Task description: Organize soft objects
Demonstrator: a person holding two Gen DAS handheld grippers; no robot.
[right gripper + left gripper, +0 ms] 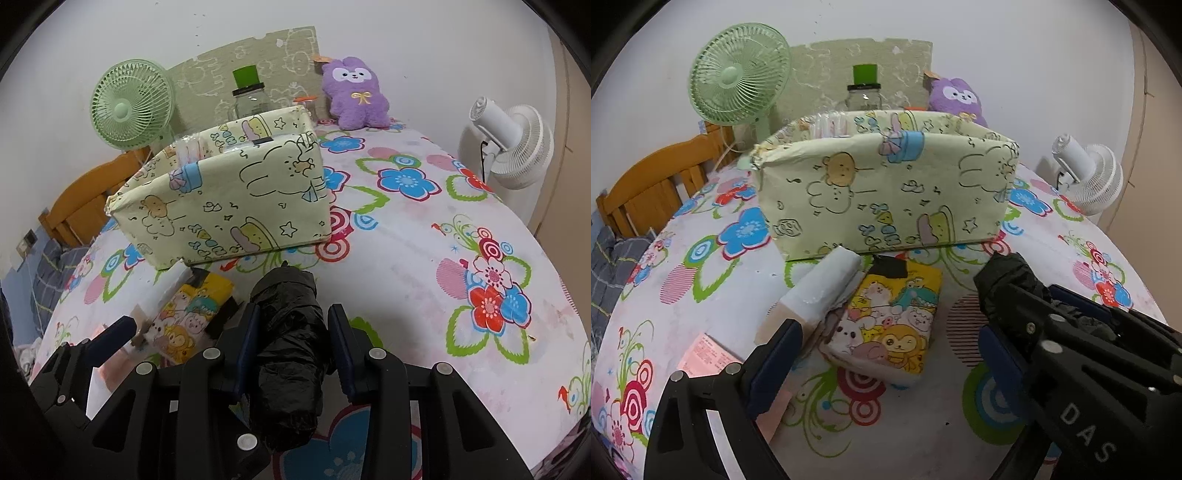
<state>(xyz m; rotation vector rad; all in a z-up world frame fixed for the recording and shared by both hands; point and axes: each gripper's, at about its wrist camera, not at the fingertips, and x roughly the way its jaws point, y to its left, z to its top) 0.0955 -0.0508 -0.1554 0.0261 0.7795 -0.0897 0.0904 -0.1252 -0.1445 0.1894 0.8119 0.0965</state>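
A pale green cartoon-print storage box (886, 192) stands on the bed; it also shows in the right wrist view (229, 199). My left gripper (890, 332) is open around a cartoon-print tissue pack (890, 325) lying in front of the box, also seen in the right wrist view (188, 314). A white paper-wrapped roll (827, 288) lies against the pack's left side. My right gripper (291, 339) is shut on a black plastic bag roll (288, 339), just right of the pack. A purple plush toy (354, 92) sits behind the box.
A green desk fan (738, 74) and a glass jar with a green lid (864, 88) stand behind the box. A white fan (513, 144) is at the bed's right edge. A wooden headboard (653, 181) is at the left. A pink paper slip (709, 358) lies near me.
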